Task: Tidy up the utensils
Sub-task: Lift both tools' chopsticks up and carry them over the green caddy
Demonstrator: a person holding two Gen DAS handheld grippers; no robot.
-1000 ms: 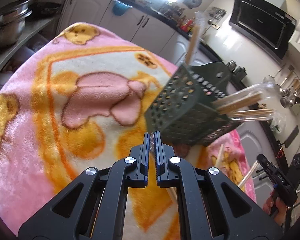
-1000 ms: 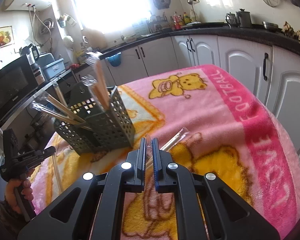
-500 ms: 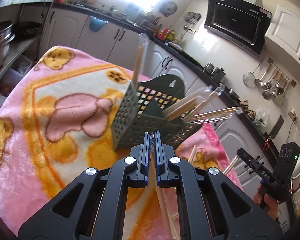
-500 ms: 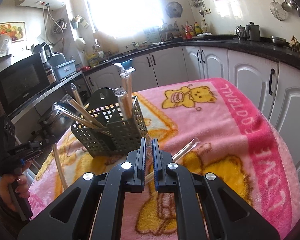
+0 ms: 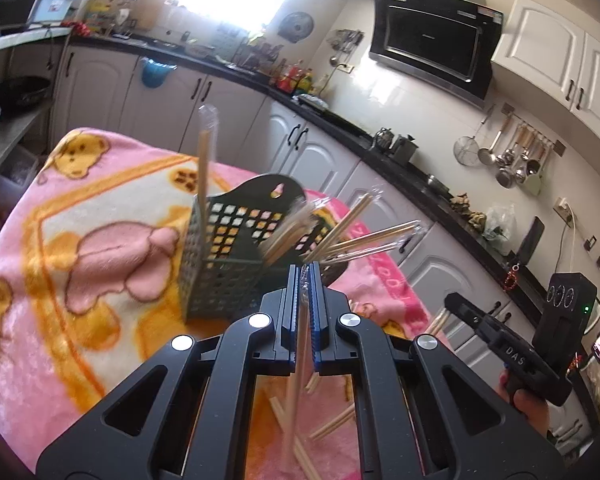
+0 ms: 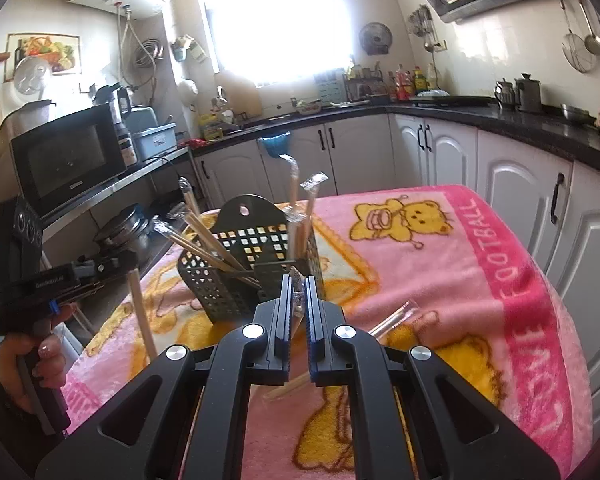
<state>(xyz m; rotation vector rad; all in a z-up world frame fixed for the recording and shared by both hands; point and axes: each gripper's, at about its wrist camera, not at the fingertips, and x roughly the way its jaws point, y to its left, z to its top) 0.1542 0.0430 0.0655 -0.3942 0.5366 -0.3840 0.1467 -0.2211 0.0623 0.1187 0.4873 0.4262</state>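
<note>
We are looking at a dark perforated caddy (image 6: 256,268) standing on a pink blanket (image 6: 440,264) that is covering the desk. The caddy is holding wrapped chopsticks in separate compartments: a fan of pairs (image 6: 198,236) is leaning out over its left side in the right view, and upright ones (image 6: 300,216) are standing in the compartment nearest the bear print. In the left view one tall wrapped pair (image 5: 203,168) is standing upright at the caddy's near corner, and others (image 5: 364,236) are splaying toward the cabinets.

Our left tool (image 5: 305,312) is clamping a wrapped chopstick pair (image 5: 294,392), which is hanging down below the jaws, just short of the caddy. Our right tool (image 6: 298,316) is pinching what seems to be the clear wrapper end of another pair (image 6: 298,304); the blur is making that hard to confirm. More chopsticks (image 5: 332,424) are lying loose on the blanket, and one wrapped pair (image 6: 388,322) is lying beside the right tool.
</note>
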